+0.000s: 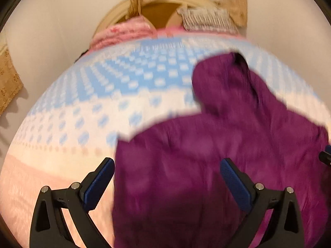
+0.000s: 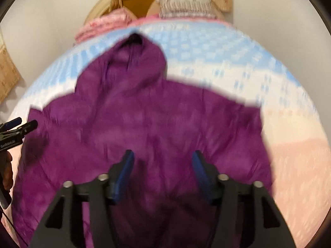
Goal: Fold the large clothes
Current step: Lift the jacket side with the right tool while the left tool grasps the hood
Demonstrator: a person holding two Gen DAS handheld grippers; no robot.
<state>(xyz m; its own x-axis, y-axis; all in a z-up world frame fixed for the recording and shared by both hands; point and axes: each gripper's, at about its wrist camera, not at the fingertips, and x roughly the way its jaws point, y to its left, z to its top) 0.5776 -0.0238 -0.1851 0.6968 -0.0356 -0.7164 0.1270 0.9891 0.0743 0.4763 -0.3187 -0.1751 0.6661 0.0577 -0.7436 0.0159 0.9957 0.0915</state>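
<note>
Lying spread: purple hoodie (image 2: 144,128) flat on blue-and-pink bedspread (image 1: 86,107), hood toward pillows
Left gripper (image 1: 167,166): jaws wide apart, gripping nothing
Right gripper (image 2: 163,157): jaws apart above hoodie, empty

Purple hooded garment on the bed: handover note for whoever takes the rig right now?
Left claw: open, nothing between its pads, above the garment's edge.
Right claw: open, empty, over the garment's middle.
Purple hooded fleece garment: lies spread on the blue-and-white patterned bedspread, hood pointing toward the headboard end.
Done: garment laid out and released; how far it is already folded cannot be told through the blur.
Left: regrasp the edges, fold, tidy.
</note>
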